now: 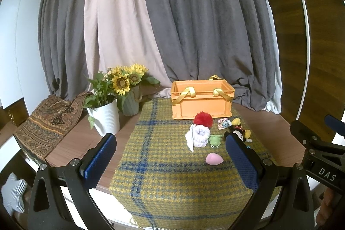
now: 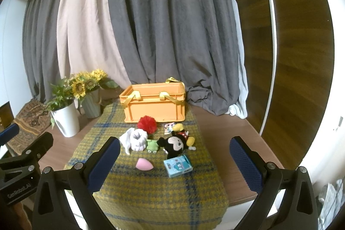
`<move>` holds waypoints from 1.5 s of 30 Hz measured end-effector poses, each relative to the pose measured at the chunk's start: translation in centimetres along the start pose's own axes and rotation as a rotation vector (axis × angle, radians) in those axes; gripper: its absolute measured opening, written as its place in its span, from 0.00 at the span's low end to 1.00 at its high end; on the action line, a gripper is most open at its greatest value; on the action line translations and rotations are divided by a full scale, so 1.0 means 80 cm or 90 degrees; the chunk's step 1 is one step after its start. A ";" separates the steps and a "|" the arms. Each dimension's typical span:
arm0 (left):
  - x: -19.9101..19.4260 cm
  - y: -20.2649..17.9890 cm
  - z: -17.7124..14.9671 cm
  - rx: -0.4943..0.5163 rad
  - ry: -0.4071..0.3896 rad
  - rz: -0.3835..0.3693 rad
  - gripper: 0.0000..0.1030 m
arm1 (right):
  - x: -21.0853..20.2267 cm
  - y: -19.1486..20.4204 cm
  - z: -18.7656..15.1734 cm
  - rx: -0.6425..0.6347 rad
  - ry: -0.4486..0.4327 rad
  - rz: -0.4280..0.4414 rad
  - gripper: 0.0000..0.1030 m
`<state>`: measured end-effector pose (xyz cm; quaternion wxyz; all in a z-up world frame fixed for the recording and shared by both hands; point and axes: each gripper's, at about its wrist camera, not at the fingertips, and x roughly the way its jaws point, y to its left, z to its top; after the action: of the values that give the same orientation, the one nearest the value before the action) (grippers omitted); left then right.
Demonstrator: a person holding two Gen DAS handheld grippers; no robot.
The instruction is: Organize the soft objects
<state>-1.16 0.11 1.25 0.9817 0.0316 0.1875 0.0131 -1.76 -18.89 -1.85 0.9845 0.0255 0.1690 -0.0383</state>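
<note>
The left gripper (image 1: 171, 156) sat low in the frame of its own view, fingers spread wide and empty, level above the near end of the plaid cloth (image 1: 163, 182). The right gripper (image 2: 174, 162) was posed the same way, jaws wide apart and holding nothing.

The soft things lay clustered mid-frame on the cloth, just in front of the orange crate (image 2: 154, 101): a red pompom (image 2: 147, 122) touching the crate's front wall, a white scrunchie (image 2: 139, 140) with a white cloth (image 2: 126, 139) at its left, a green frog toy (image 2: 152, 145) beside it, a mouse plush (image 2: 175, 142) to the right, a pink sponge (image 2: 144, 163) nearer the camera, and a blue card pack (image 2: 177, 165).
</note>
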 end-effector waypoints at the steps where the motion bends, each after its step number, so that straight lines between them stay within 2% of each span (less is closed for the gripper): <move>1: -0.001 0.000 0.000 0.000 0.000 0.000 1.00 | 0.000 0.001 -0.002 0.000 0.000 -0.001 1.00; 36: 0.003 -0.006 -0.004 0.000 0.003 -0.004 1.00 | 0.003 -0.002 -0.003 0.000 -0.002 -0.002 1.00; 45: 0.021 -0.018 -0.010 0.006 0.024 -0.027 1.00 | 0.021 -0.011 -0.012 0.008 0.016 0.000 1.00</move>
<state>0.14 -1.20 -0.22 0.9778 0.0317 0.2070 -0.0076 -0.54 -19.78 -3.33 0.9822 0.0325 0.1809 -0.0394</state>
